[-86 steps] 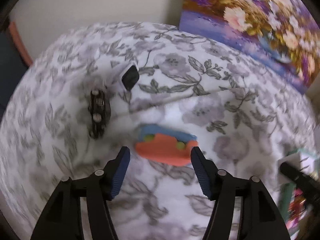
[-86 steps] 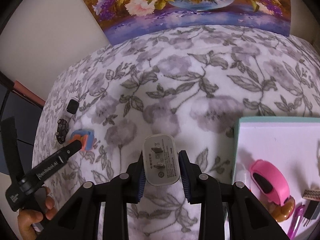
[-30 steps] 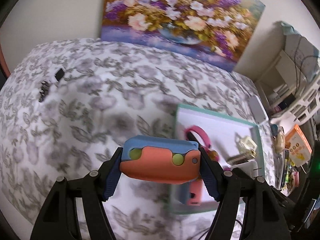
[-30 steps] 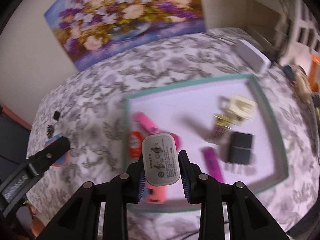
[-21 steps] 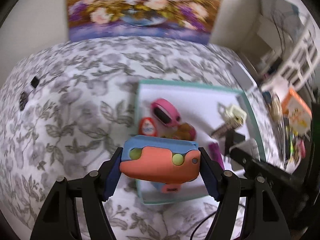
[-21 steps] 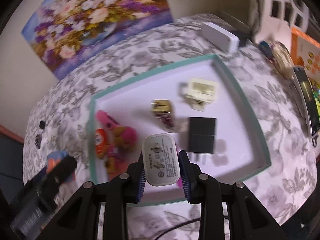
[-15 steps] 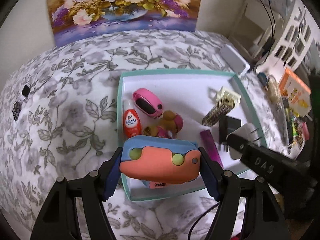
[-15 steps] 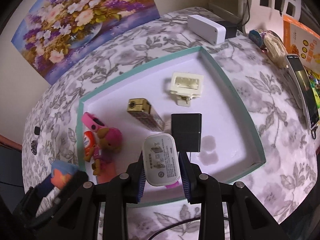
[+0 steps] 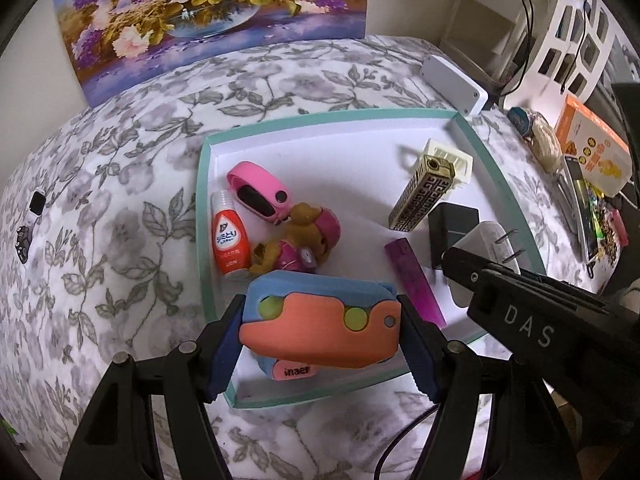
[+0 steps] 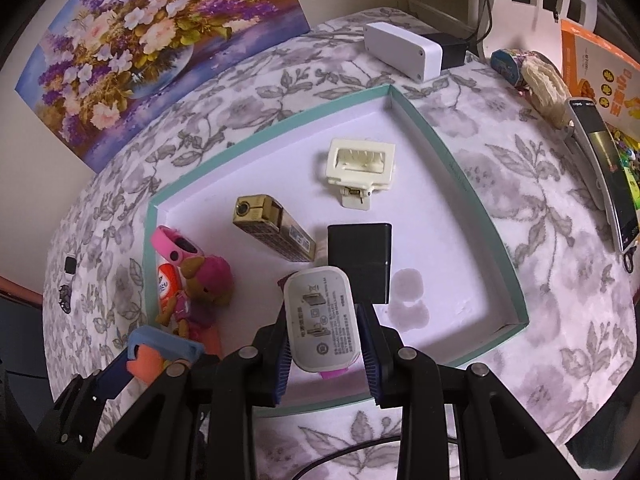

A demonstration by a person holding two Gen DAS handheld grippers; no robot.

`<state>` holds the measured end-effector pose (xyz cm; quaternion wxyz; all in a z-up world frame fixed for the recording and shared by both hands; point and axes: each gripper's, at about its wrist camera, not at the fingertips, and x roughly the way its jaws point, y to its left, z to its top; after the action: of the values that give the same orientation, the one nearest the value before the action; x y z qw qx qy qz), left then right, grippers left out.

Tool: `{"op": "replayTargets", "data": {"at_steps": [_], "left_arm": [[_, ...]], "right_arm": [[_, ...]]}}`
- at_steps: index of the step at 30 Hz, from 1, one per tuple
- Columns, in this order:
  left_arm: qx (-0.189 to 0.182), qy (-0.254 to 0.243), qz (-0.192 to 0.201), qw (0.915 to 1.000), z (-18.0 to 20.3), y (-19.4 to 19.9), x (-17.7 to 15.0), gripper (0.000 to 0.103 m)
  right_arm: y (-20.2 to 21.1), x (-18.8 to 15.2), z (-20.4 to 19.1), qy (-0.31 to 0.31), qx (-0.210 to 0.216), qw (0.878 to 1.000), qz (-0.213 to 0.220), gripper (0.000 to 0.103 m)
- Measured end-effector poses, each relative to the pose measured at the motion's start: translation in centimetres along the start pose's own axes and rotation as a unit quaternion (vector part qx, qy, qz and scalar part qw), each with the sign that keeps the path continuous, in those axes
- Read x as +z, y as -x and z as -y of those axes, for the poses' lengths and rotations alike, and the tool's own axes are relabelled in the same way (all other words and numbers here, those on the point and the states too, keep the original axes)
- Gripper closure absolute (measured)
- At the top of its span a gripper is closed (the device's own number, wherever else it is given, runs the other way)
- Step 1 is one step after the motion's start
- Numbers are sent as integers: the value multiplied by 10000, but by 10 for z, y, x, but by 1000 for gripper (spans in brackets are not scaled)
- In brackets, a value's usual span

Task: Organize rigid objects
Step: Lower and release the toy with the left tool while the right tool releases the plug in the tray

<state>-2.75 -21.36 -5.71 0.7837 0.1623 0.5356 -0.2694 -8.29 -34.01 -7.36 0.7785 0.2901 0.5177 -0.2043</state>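
Observation:
My left gripper is shut on an orange and blue toy and holds it over the near left corner of the teal-rimmed white tray. My right gripper is shut on a white plug charger over the tray's near part; it shows in the left wrist view too. The tray holds a pink band, an orange bottle, a plush dog, a gold lighter, a black adapter, a cream clip and a purple stick.
A flower painting leans at the back. A white box sits behind the tray. A phone, an orange book and clutter lie to the right. Two small black items lie far left on the flowered cloth.
Both grippers have carried their objects from the cloth at the left to above the tray. The left gripper closed on the orange and blue toy and lifted it.

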Motion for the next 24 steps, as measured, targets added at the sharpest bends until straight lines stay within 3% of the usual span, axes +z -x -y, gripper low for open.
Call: {"op": "replayTargets", "data": {"at_steps": [15, 24], "left_arm": [[-34, -101, -261, 9996, 3, -14, -1, 30], [17, -75, -146, 9999, 0, -7, 1, 25]], "right_arm": [[-4, 0, -1, 6, -37, 10000, -57, 68], [-4, 1, -2, 29, -33, 10000, -38, 68]]}}
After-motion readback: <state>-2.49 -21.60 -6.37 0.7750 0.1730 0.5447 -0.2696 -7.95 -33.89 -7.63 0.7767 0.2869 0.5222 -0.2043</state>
